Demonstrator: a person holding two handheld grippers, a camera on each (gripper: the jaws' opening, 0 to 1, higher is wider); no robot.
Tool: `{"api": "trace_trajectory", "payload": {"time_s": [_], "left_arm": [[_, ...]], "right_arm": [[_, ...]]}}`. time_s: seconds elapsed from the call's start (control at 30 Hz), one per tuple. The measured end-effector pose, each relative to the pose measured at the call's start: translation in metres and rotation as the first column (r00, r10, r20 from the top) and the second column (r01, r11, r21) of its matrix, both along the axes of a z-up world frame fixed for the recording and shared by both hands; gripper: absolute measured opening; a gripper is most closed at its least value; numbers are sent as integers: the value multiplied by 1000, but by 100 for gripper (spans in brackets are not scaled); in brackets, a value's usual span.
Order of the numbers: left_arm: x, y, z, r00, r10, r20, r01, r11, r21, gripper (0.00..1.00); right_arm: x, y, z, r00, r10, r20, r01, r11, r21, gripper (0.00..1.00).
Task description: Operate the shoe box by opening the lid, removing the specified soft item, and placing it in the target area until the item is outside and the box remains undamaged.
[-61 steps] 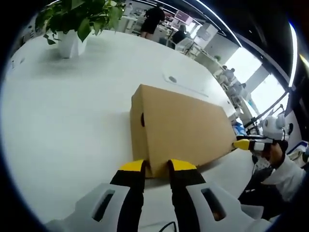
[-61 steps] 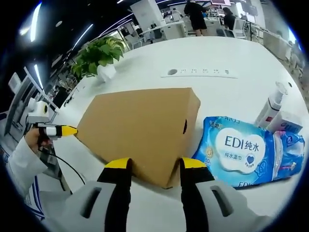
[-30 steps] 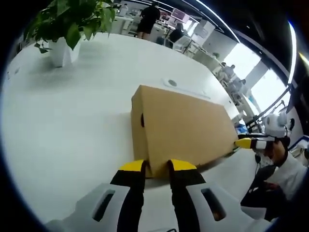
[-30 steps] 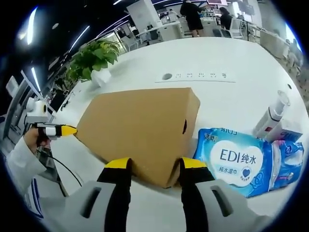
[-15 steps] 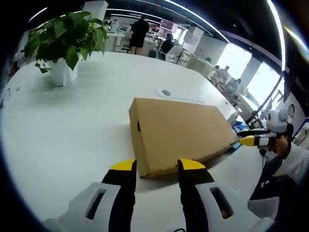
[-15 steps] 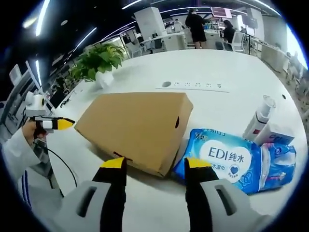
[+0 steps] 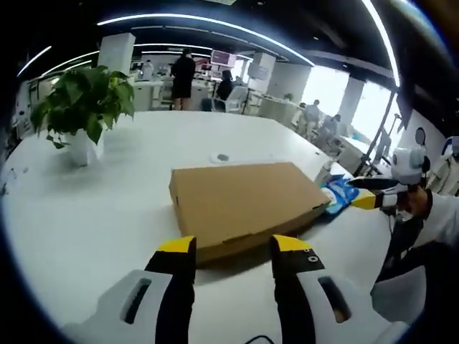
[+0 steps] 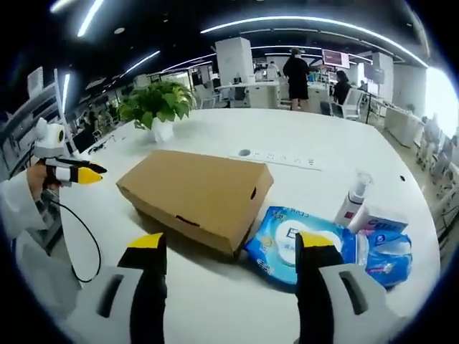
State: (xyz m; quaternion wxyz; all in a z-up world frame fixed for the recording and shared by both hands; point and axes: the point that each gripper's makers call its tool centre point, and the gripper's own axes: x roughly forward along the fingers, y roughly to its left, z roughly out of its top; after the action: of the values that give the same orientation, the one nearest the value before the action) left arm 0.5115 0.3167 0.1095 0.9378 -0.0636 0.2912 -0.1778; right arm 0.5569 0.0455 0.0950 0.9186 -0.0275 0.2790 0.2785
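With the cardboard shoe box [image 7: 240, 203] lying closed on the white surface [image 7: 86, 208] beside the blue wet-wipe pack [image 8: 305, 244], both the left tongs [image 7: 233, 249] and right tongs [image 8: 229, 245] gape empty and should pinch only the lid's edge and lift evenly.

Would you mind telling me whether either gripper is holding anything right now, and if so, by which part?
Nothing is held. The left gripper and the right gripper are both open and short of the closed cardboard shoe box, touching nothing.
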Motion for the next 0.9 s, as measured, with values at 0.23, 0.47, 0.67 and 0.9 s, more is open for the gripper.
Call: {"api": "trace_trajectory", "payload": {"time_s": [0.23,0.47,0.67,0.9], "left_arm": [[-20,-6,15,997,-18,79,15,999,35,48],[-42,-13,25,991,-53,126,45,997,67,50],[-55,-19,30,986,-73,149,63,995,73,52],[-64,-20,33,985,-85,151,74,994,77,54]], "right_arm": [[-19,-16,15,996,-63,65,61,997,43,80],[-44,-38,29,984,-127,123,120,991,62,85],[-68,-62,35,972,-187,144,178,981,70,88],[-86,-82,33,961,-237,146,228,971,74,90]]}}
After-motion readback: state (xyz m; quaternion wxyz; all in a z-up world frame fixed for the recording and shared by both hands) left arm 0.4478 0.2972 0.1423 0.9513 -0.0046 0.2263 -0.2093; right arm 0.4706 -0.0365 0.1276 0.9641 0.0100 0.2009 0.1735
